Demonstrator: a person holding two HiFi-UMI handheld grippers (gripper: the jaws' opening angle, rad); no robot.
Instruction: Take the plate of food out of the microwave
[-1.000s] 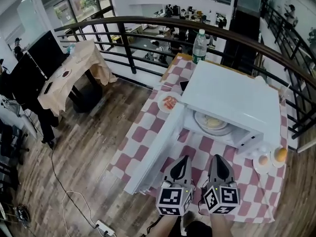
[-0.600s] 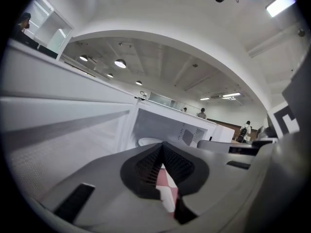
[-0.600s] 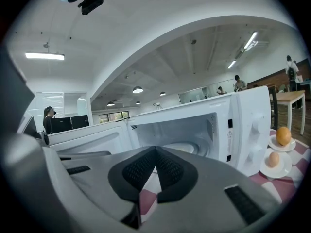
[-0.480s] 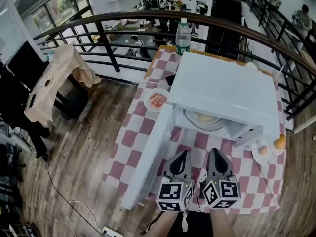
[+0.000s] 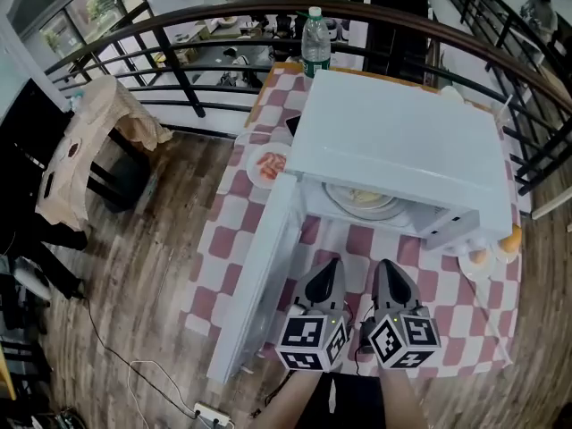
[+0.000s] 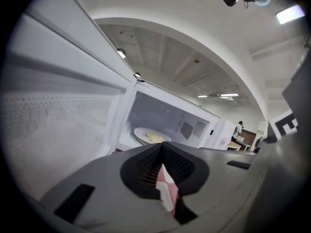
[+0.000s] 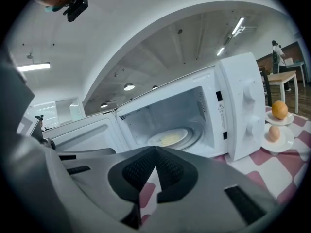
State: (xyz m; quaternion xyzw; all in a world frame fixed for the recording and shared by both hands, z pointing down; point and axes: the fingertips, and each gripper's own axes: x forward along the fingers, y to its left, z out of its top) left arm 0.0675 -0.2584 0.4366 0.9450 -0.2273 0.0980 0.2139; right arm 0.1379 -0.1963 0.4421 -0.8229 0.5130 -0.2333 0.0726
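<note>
Since the left gripper (image 5: pixel 332 266) and right gripper (image 5: pixel 382 268) hover closed, holding nothing, before the microwave (image 5: pixel 402 141), their jaws should part first, then take the plate of food (image 5: pixel 362 201) by its rim, level.

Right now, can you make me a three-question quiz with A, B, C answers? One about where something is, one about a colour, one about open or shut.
1. Where is the plate of food? A on the floor; B inside the microwave; C on the microwave's top.
2. What colours are the tablecloth checks? A blue, yellow; B green, black; C pink, white.
3. The microwave door is: A open; B shut; C missing.
Answers: B, it sits inside the cavity; C, pink and white squares show; A, it is swung wide.
</note>
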